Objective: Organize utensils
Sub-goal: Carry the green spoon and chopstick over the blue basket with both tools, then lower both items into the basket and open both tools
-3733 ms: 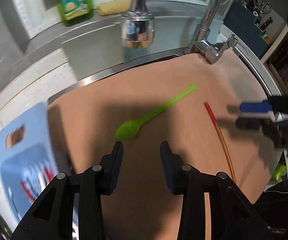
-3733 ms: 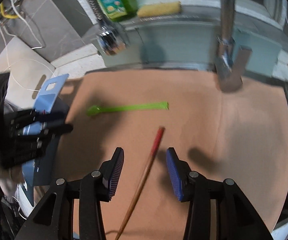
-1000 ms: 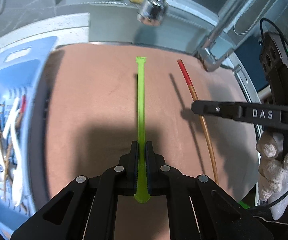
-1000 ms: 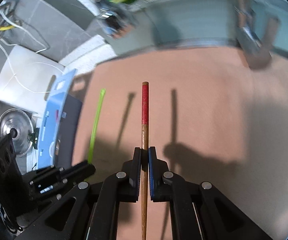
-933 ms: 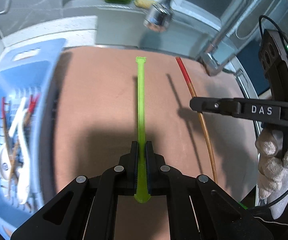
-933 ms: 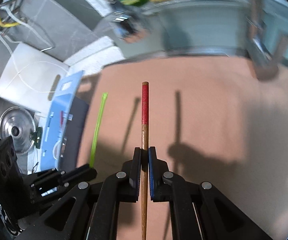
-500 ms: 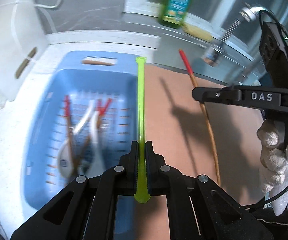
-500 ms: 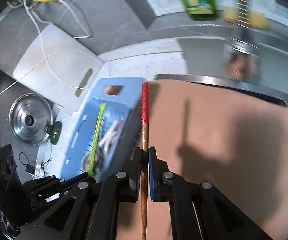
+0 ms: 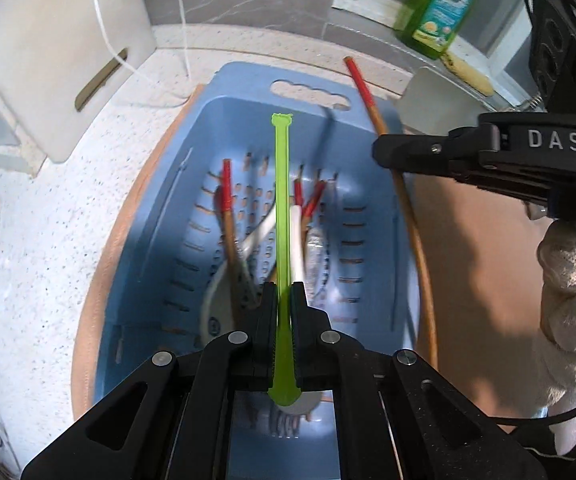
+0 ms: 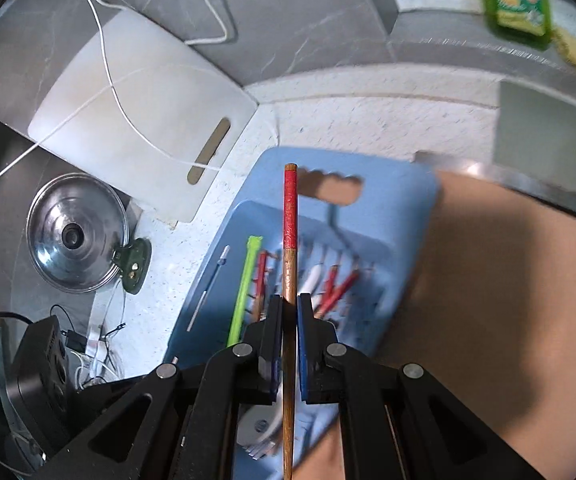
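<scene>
**Spoon and chopstick held above the blue basket**

The left gripper (image 9: 284,300) is clamped on the green spoon (image 9: 281,216), whose bowl is mostly hidden behind the jaws. The right gripper (image 10: 287,312) pinches the red-tipped chopstick (image 10: 289,248), its lower end cut off by the frame. Both hang over the blue basket (image 9: 160,216), where blurred white spoons (image 9: 297,240) and other chopsticks (image 9: 227,216) lie tangled.

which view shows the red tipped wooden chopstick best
The left wrist view: the red-tipped wooden chopstick shows side-on, nearly full length, clamped in the right gripper over the blue plastic basket. The right wrist view looks straight along it, foreshortened between that gripper's fingers.
</scene>
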Action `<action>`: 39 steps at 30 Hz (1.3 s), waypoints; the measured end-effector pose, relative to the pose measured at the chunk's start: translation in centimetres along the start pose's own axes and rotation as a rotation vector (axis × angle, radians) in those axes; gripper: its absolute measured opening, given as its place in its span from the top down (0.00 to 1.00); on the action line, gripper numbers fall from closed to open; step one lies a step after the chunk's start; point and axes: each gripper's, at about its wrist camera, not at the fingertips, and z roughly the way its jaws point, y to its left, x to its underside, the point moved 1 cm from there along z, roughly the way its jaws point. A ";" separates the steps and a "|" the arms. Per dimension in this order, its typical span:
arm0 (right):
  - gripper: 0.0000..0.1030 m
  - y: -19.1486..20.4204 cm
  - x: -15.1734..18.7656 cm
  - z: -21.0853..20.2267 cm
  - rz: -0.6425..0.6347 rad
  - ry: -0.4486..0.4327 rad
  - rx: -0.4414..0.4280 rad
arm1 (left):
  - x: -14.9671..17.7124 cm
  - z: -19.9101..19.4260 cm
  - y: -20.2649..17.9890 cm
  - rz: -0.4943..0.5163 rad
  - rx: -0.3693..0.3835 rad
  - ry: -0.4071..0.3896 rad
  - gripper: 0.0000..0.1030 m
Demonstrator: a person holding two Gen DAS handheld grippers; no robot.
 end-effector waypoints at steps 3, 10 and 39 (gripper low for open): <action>0.94 0.6 0.2 1.8 0.015 0.035 -0.008 | 0.1 0.1 1.1 -0.012 -0.005 0.008 0.95; 0.94 1.3 1.1 4.9 0.013 0.097 0.001 | 0.3 1.0 2.1 -0.026 -0.011 0.034 0.95; 0.89 1.7 1.7 7.7 -0.051 0.167 0.079 | 0.4 2.4 2.8 -0.045 -0.040 0.068 0.88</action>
